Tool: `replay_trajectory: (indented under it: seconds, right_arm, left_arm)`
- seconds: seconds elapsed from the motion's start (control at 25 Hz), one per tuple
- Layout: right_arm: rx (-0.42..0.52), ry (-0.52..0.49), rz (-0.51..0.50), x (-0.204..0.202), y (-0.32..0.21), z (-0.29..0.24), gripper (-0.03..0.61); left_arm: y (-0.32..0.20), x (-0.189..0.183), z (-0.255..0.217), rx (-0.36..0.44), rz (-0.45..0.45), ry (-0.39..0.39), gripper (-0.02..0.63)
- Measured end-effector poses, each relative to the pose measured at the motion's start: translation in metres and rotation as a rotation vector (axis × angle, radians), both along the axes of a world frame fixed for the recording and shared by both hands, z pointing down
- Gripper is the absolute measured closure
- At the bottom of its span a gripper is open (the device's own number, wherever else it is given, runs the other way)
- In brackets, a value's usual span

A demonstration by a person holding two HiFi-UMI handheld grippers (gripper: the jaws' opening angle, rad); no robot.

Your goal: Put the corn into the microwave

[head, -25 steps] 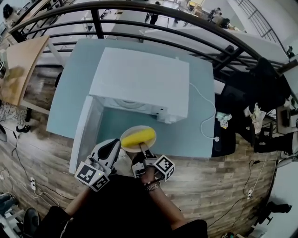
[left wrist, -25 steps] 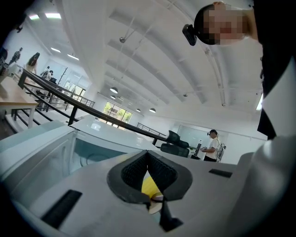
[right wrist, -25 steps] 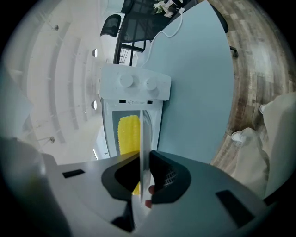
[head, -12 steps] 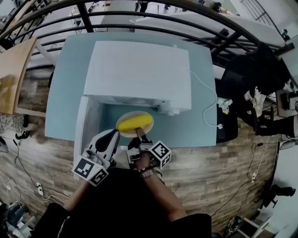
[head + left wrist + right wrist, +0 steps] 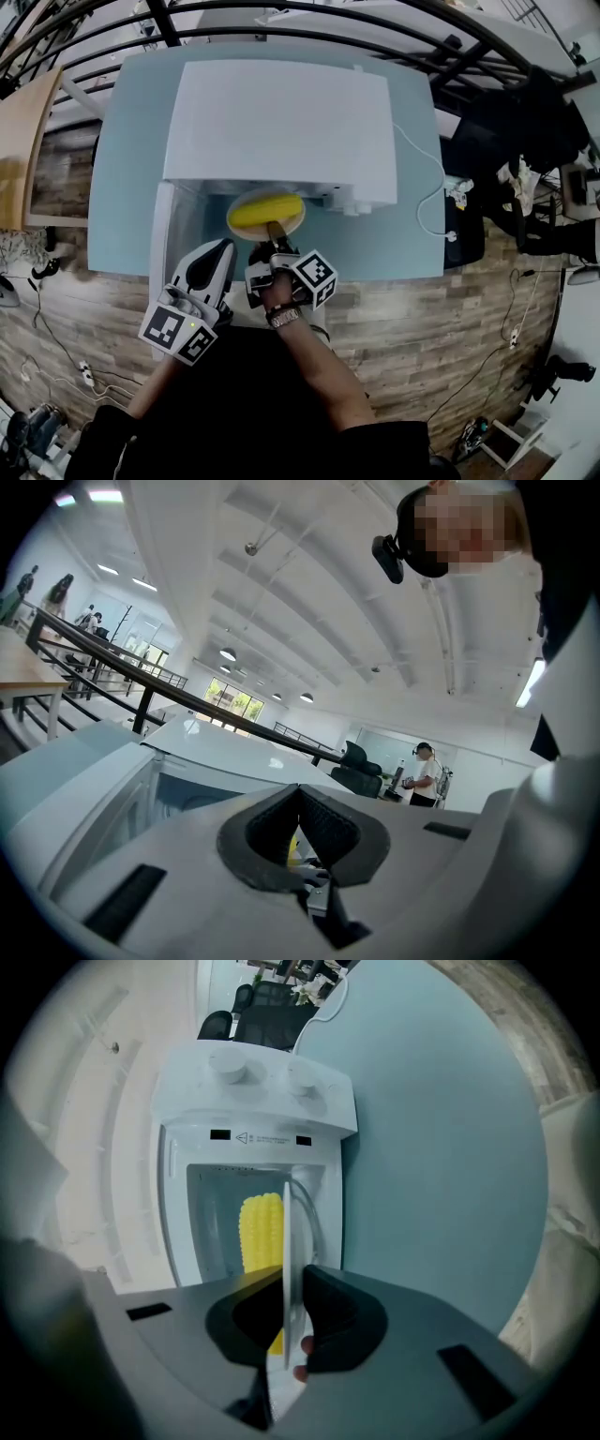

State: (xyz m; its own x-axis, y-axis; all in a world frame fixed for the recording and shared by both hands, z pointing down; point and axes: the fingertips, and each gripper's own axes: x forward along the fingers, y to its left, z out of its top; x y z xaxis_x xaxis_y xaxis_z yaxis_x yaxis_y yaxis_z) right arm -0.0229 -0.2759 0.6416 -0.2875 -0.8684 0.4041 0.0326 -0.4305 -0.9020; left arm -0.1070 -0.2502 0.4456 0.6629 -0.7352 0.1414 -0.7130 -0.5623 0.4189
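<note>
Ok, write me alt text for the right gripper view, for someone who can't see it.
The right gripper clamps the rim of a white plate, seen edge-on, carrying a yellow corn cob. Just ahead is the open cavity of a white microwave with two knobs, standing on a pale blue table.

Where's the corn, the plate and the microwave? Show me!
corn [image 5: 265, 210], head view, middle of the yellow cob.
plate [image 5: 288, 1232], right gripper view, its thin edge seen side-on.
microwave [image 5: 281, 122], head view, its white top.
</note>
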Motion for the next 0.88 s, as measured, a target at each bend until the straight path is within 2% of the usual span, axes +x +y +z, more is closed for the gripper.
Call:
replay_trajectory:
  seconds: [0.4,0.88]
  right_arm:
    - [-0.011,0.004,0.047,-0.013,-0.038,0.023,0.551]
    - [-0.041,0.028,0.101,-0.009,-0.061,0.042,0.551]
  left_arm:
    - [-0.009,-0.012,0.009,-0.033,-0.026,0.015,0.611]
    - [-0.017,-0.008,0.018,-0.054,-0.038,0.024,0.611]
